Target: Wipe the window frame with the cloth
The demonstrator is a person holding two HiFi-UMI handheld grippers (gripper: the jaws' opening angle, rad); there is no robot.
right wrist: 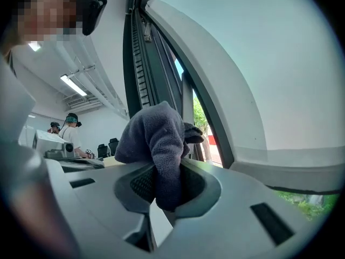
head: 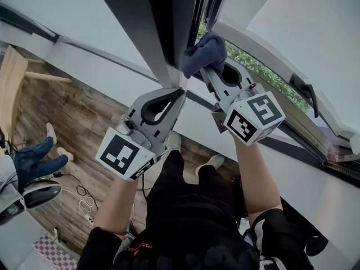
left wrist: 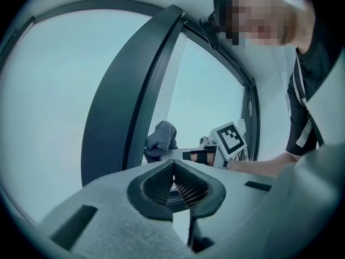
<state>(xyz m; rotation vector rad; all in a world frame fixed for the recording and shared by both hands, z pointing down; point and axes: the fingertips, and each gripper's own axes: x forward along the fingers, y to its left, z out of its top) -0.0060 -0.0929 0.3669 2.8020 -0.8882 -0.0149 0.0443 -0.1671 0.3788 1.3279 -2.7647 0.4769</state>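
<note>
A bunched dark blue-grey cloth (head: 205, 53) is pressed against the edge of the dark window frame (head: 152, 27), with my right gripper (head: 203, 72) shut on it. In the right gripper view the cloth (right wrist: 156, 139) hangs between the jaws, right beside the frame's tracks (right wrist: 141, 63). My left gripper (head: 181, 91) is shut with nothing in it, its tip close to the frame's lower edge, left of the cloth. The left gripper view shows its closed tip (left wrist: 173, 163), the dark frame (left wrist: 129, 101), and the cloth (left wrist: 160, 140) beyond.
An opened sash with a black handle (head: 304, 91) stands to the right, greenery showing outside. A grey sill (head: 84, 46) runs along the white wall. Below lie wood flooring, cables, a wooden chair (head: 14, 80) and another person's legs (head: 34, 156).
</note>
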